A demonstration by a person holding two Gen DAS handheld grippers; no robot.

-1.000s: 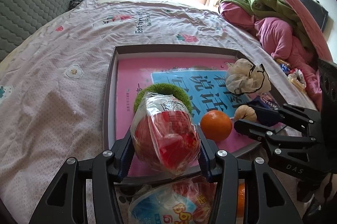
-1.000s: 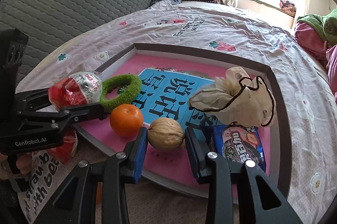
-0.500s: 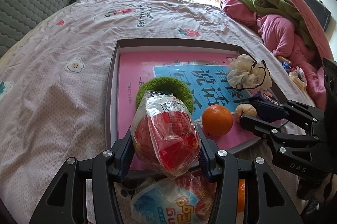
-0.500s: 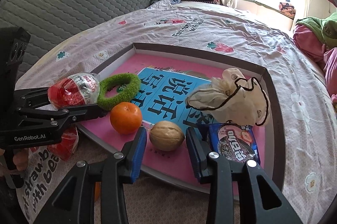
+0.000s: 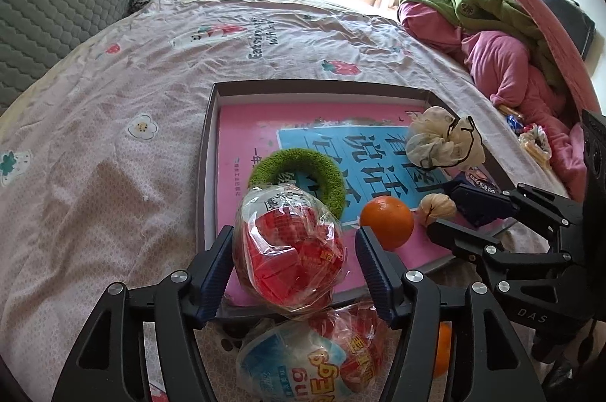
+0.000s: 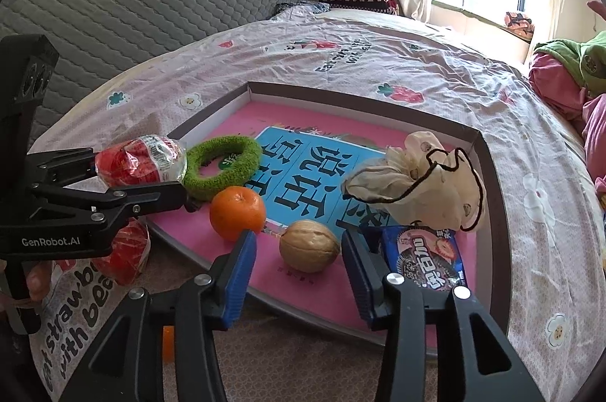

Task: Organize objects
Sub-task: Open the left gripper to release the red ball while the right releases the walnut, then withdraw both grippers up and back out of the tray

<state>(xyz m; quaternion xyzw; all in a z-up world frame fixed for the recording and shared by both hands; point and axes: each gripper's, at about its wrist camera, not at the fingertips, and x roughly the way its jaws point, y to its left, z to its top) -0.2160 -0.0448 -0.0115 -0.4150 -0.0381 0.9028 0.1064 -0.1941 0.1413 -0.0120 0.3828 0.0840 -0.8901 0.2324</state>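
Observation:
A clear bag of red sweets (image 5: pixel 291 250) rests on the front rim of the grey tray (image 5: pixel 206 156). My left gripper (image 5: pixel 293 239) straddles it, jaws opening, with a narrow gap at each pad. In the right wrist view a walnut (image 6: pixel 308 246) lies on the tray's pink floor between the blue pads of my right gripper (image 6: pixel 298 237), whose jaws are opening too and stand clear of it. An orange (image 6: pixel 238 212), a green fuzzy ring (image 6: pixel 223 171), a cream drawstring pouch (image 6: pixel 416 186) and a blue biscuit packet (image 6: pixel 428 258) also lie in the tray.
Outside the tray's near edge lie a second sweet bag (image 5: pixel 303 360) and another orange (image 5: pixel 441 349). The tray sits on a pink printed bedspread (image 5: pixel 113 137). A grey quilted headboard (image 6: pixel 151 4) is at the left, piled pink and green clothes (image 5: pixel 511 53) at the right.
Both grippers' jaws have widened. The left pads have come off the bag of red sweets and the right pads have drawn further from the walnut. Neither hand has shifted.

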